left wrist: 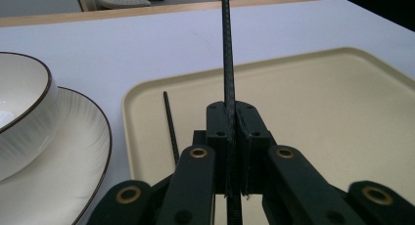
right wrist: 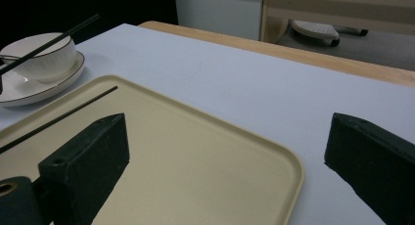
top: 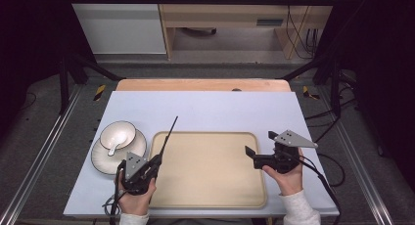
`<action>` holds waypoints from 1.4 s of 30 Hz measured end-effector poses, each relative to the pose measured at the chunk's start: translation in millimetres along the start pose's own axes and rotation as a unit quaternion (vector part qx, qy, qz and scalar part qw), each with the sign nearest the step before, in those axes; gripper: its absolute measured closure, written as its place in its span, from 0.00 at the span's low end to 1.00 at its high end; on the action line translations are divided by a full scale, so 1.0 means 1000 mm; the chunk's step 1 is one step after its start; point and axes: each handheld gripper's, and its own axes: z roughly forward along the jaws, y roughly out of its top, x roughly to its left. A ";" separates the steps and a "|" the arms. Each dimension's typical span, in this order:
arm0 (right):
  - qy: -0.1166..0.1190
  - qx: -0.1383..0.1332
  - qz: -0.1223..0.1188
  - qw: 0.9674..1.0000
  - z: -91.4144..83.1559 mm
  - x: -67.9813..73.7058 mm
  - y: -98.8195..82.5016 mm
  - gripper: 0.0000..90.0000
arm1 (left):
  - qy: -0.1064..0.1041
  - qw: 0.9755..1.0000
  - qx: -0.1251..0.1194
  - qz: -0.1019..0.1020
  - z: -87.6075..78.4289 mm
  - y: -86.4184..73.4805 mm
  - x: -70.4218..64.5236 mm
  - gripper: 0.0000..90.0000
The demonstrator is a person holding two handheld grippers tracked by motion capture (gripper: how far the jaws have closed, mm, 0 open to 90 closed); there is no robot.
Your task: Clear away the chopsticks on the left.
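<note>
Left gripper point(top: 155, 161) is clamped on a black chopstick point(left wrist: 228, 63), which sticks out forward between the jaws, over the left edge of the tray point(top: 210, 201). Second chopstick point(left wrist: 170, 124) lies on the tray just beside it. Right gripper point(top: 259, 147) hangs released over the tray's right edge.

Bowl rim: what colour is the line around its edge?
Dark brown on the white bowl, clearest in the left gripper view.
</note>
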 end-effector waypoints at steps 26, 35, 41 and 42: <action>0.000 0.007 -0.001 1.000 0.004 0.000 -0.001 0.03 | -0.051 0.988 0.015 0.148 0.026 -0.033 0.013 0.95; -0.001 0.011 -0.003 1.000 0.006 0.001 -0.002 0.03 | -0.043 0.989 0.033 0.137 0.031 -0.041 0.014 0.95; -0.002 0.011 -0.004 1.000 0.006 0.001 -0.002 0.03 | -0.040 0.988 0.051 0.138 0.035 -0.044 0.013 0.95; -0.001 0.011 -0.004 1.000 0.006 0.001 -0.002 0.03 | -0.040 0.988 0.053 0.138 0.036 -0.045 0.012 0.95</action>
